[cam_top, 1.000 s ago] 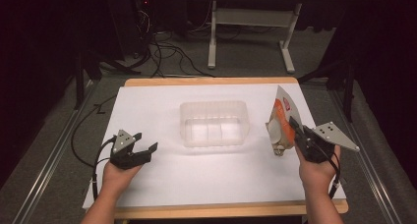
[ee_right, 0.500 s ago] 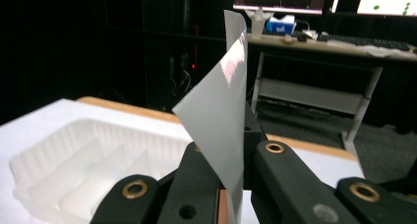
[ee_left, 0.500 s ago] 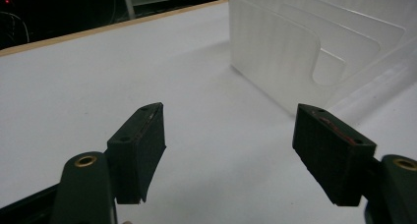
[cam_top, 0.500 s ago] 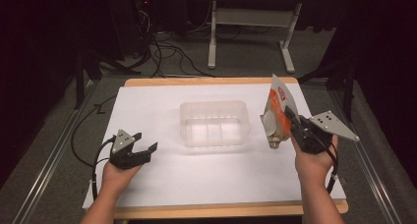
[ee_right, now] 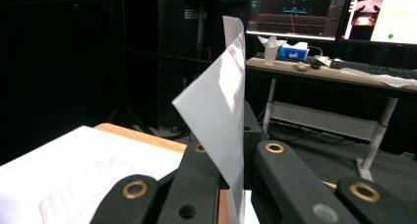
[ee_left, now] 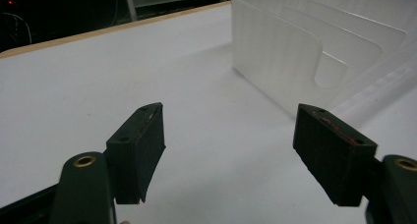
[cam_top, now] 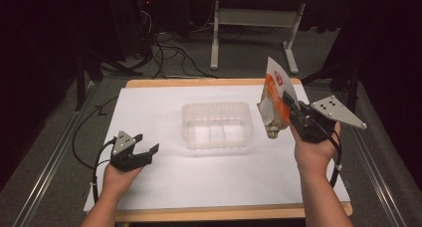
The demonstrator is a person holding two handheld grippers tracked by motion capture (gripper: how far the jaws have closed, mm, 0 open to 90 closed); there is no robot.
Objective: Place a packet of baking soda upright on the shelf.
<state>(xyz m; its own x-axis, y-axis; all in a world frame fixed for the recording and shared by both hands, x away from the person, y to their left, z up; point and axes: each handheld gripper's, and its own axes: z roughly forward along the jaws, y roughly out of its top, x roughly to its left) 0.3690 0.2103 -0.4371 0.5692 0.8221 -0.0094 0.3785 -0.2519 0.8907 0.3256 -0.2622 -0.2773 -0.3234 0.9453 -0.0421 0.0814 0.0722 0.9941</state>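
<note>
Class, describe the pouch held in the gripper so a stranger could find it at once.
Start at the white table and its clear plastic tub in the middle. Just right of the tub, the right gripper holds the pouch up in the air. It is silver and orange, the one colourful thing there.

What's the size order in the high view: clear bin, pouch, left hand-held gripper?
1. Clear bin, widest by far.
2. Pouch, held off the table in the right hand-held gripper; it sits nearer the camera, so it may look bigger than it is.
3. Left hand-held gripper, close to the pouch in apparent size.
</note>
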